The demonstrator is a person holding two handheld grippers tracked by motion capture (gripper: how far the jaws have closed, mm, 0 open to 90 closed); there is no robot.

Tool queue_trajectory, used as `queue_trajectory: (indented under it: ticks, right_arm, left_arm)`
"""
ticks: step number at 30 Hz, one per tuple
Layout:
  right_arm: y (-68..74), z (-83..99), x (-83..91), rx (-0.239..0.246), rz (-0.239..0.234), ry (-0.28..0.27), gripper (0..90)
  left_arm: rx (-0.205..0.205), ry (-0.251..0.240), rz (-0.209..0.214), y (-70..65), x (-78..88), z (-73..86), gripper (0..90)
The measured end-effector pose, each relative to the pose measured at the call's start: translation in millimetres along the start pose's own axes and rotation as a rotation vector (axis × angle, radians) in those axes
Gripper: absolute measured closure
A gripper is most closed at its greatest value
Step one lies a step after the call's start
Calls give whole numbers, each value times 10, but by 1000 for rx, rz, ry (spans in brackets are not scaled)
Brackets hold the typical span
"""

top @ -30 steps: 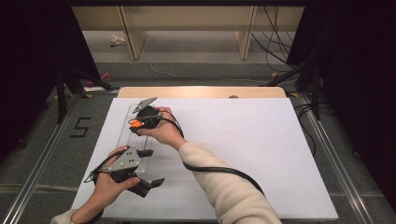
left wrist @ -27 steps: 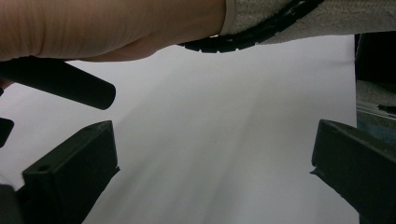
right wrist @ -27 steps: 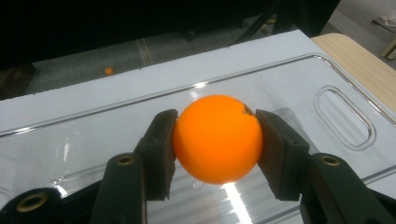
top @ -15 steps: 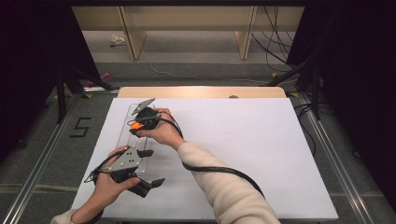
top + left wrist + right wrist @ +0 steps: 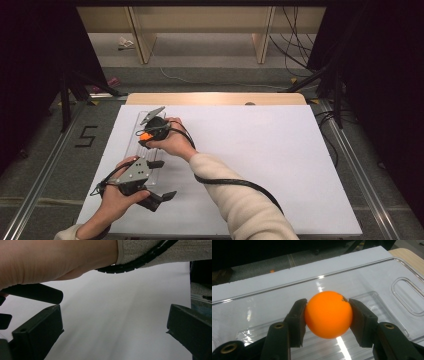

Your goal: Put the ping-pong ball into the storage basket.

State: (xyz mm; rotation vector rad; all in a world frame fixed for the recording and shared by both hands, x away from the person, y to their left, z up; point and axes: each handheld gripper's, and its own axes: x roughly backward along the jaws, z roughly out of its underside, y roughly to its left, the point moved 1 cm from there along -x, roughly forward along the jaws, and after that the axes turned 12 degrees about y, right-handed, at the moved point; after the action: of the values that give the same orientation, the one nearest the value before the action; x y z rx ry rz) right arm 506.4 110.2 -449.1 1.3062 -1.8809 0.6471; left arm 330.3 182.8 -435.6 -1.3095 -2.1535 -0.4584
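An orange ball (image 5: 327, 313) sits squeezed between the two black pads of my right gripper (image 5: 327, 315), just above a clear plastic tray (image 5: 374, 282). From above, the ball (image 5: 145, 135) and right gripper (image 5: 146, 136) hang over the tray (image 5: 135, 147) at the left side of the table. My left gripper (image 5: 161, 199) rests near the front left edge, just past the tray's near end. Its jaws stand wide apart with only white sheet between them (image 5: 113, 332).
A white sheet (image 5: 260, 150) covers the table, with a strip of bare wood (image 5: 215, 98) at the far edge. The right forearm in a cream sleeve (image 5: 240, 200) and its black cable (image 5: 135, 262) cross above the left gripper. Dark stands and cables flank the table.
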Motion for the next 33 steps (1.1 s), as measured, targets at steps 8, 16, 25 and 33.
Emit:
queue_trajectory:
  ticks: [8,16,25,33]
  right_arm:
    - [16,3,-24,0,-3,7,512]
    - [27,1,-36,-4,-7,0,506]
    - [27,-10,-13,-26,-25,-18,410]
    - [20,-11,30,-36,-23,-42,332]
  left_arm:
    - [0,0,0,0,0,0,0]
    - [-1,0,1,-1,-1,0,0]
    - [-1,0,1,-1,0,0,0]
    - [-2,1,1,-2,-2,-1,0]
